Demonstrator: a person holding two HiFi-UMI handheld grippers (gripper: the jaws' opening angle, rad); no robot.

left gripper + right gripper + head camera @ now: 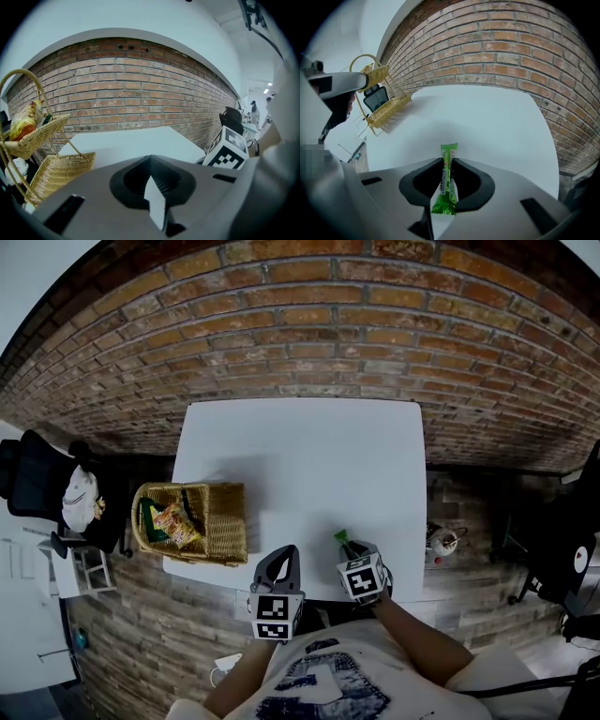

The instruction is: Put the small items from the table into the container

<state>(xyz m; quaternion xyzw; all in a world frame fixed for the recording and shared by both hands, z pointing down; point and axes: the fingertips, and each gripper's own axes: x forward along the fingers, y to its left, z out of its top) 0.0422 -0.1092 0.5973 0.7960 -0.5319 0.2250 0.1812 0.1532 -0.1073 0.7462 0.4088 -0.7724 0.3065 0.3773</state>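
Currently the right tool (pixel 447 162) grips a thin green packet (pixel 449 152) edge-on at the near right side of the bench (pixel 309 456). With so narrow a hold, the packet could swivel or slip out before reaching the basket (pixel 225 532) at the left edge. The left tool (pixel 151 158) is closed and empty.

My left gripper (pixel 151 161): jaws together, nothing between. White table (pixel 136 139) beyond tips. Wicker basket (pixel 58 172) at table's left edge, handle arching up, orange-yellow snack packet (pixel 24 121) in its upper part. Brick wall (pixel 126 93) behind table's far edge. Right gripper's marker cube (pixel 228 149) at table's right edge, over near corner.
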